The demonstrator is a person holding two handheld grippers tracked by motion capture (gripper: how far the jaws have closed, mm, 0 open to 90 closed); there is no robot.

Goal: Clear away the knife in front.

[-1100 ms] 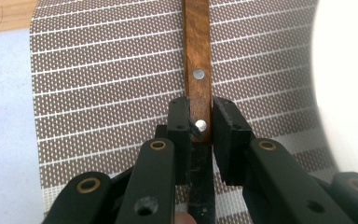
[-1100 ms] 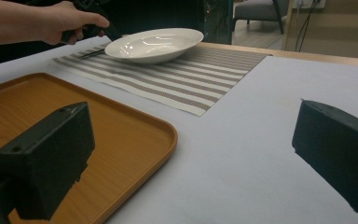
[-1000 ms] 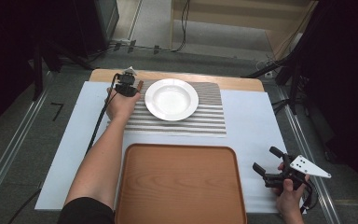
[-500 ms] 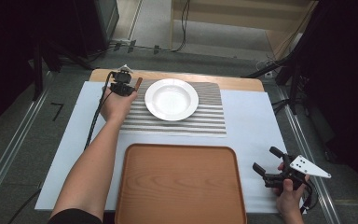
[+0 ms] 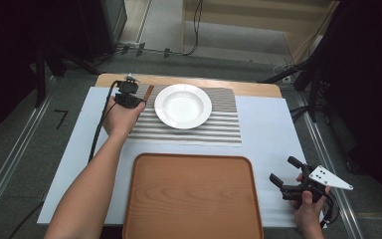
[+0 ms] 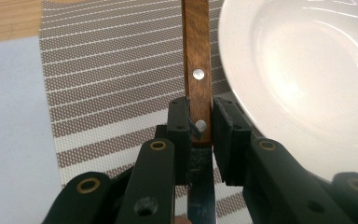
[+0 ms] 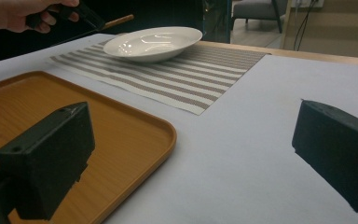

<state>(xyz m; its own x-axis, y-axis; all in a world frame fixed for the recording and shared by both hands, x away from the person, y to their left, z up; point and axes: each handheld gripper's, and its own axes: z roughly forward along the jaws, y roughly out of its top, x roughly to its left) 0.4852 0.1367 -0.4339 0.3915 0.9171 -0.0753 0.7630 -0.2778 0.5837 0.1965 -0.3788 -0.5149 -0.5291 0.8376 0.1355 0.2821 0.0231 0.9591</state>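
My left gripper (image 6: 200, 123) is shut on a knife (image 6: 196, 56) where its riveted wooden handle meets the blade; the handle points away from the jaws. It hangs above the striped placemat (image 6: 112, 70), just left of the white deep plate (image 6: 307, 70). From the high view, the left gripper (image 5: 137, 98) sits at the placemat's far left corner with the knife handle (image 5: 148, 92) poking out beside the plate (image 5: 183, 105). My right gripper (image 5: 281, 168) rests open at the table's near right, jaws (image 7: 191, 154) wide apart with nothing between them.
A wooden tray (image 5: 193, 196) lies at the front centre, its rim (image 7: 168, 135) close to the right gripper. White paper (image 5: 268, 129) covers the table. Rails run along the floor on both sides of the table.
The left hand with the knife has shifted a little to the left, away from the plate, and risen slightly. The right hand has stayed still.
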